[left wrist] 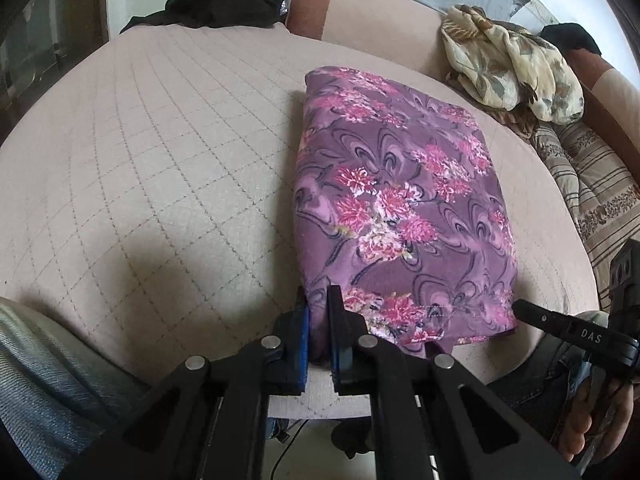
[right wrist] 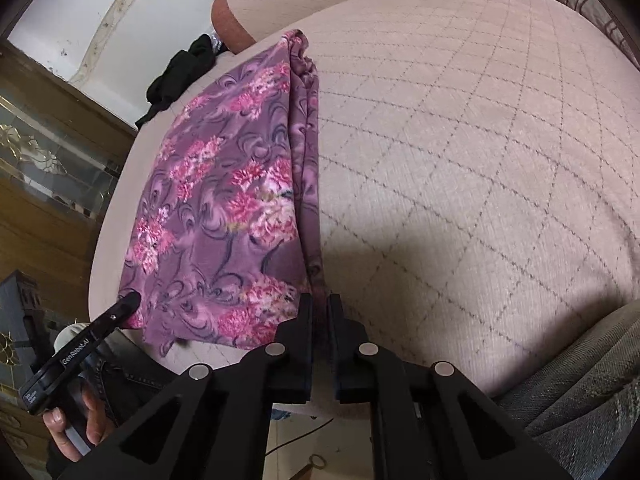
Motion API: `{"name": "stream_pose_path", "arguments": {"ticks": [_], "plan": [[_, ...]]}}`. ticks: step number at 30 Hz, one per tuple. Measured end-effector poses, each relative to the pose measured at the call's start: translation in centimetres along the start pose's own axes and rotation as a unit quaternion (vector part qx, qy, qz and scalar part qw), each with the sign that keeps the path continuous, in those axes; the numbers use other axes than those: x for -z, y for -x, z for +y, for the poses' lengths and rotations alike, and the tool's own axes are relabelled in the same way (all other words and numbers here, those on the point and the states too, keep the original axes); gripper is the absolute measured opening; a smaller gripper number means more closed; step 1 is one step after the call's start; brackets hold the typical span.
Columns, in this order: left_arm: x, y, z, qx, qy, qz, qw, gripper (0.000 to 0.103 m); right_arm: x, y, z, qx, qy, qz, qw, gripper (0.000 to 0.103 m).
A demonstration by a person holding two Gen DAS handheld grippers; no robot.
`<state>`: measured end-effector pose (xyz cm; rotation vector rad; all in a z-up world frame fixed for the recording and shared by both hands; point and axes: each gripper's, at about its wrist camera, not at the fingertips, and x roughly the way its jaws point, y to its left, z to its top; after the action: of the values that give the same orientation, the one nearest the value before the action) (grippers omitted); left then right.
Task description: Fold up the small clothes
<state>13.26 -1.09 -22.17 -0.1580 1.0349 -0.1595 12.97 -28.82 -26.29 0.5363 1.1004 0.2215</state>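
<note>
A purple garment with pink flowers [left wrist: 400,200] lies folded into a long rectangle on a beige quilted surface [left wrist: 160,160]. My left gripper [left wrist: 318,310] is shut on its near left corner, with cloth pinched between the blue pads. The right gripper [left wrist: 520,307] reaches in from the right at the near right corner. In the right wrist view the same garment [right wrist: 224,200] lies to the left. My right gripper [right wrist: 320,310] is shut on the near end of its layered right edge. The left gripper [right wrist: 132,300] touches the other near corner, held by a hand [right wrist: 80,420].
A black garment [left wrist: 216,6] lies at the far edge beside a bolster [left wrist: 360,12]. A crumpled cream floral cloth [left wrist: 512,64] and a striped cushion [left wrist: 592,184] sit at the right. A wooden cabinet with glass [right wrist: 48,160] stands left. The person's denim-clad legs [left wrist: 52,380] flank the near edge.
</note>
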Motion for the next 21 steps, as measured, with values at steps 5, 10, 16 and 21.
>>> {"name": "stream_pose_path", "arguments": {"ticks": [5,10,16,21], "plan": [[0.6,0.8,-0.6,-0.021,-0.013,-0.01,0.9996,0.009,0.6,0.8,0.6,-0.001,-0.001,-0.005,1.0,0.009],[1.1,1.7,-0.9,-0.036,-0.017,-0.025,0.9989,0.009,1.0,2.8,0.6,-0.035,-0.02,-0.035,0.999,0.013],[1.1,2.5,-1.3,-0.044,-0.005,-0.035,0.9984,0.01,0.7,3.5,0.7,-0.049,-0.029,-0.05,0.997,0.052],[0.3,3.4,-0.8,-0.038,0.031,-0.05,0.9976,0.023,0.2,2.4,0.1,-0.088,-0.039,-0.029,0.995,0.055]]}}
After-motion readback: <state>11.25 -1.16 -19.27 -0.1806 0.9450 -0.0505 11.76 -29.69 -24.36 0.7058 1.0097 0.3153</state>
